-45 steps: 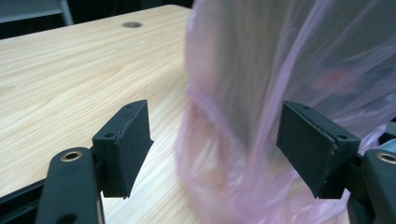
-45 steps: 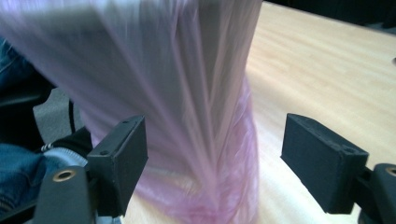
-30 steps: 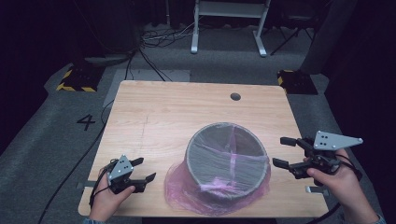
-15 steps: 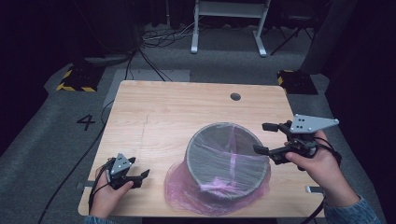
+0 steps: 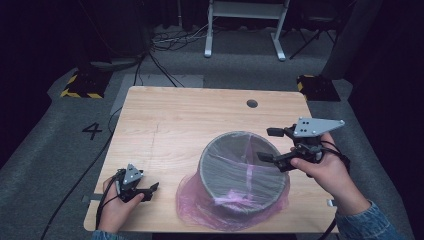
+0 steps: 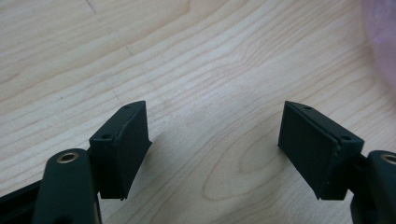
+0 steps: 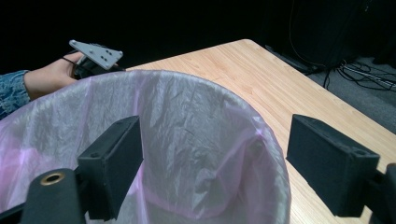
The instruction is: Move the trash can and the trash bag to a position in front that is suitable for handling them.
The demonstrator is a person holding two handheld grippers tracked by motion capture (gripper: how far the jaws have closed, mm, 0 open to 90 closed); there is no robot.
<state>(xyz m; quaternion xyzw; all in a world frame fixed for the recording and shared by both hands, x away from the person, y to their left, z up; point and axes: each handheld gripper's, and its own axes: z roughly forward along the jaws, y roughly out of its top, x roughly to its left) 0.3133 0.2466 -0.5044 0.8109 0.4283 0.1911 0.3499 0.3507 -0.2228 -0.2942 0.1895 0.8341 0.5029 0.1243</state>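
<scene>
High view: I log a grey bin (image 5: 243, 172) lined with a pink bag (image 5: 200, 200) at the near right of the wooden table (image 5: 190, 120); my right gripper (image 5: 268, 145) hangs over its right rim, my left gripper (image 5: 150, 190) low at the near left corner. Left gripper view: jaws spread wide above bare wood, grasping nothing. Right gripper view: jaws released, apart over the bag's rim (image 7: 187, 88).

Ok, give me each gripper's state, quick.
Left gripper: open, holding nothing, low over the table.
Right gripper: open, holding nothing, at the rim of the bin.
</scene>
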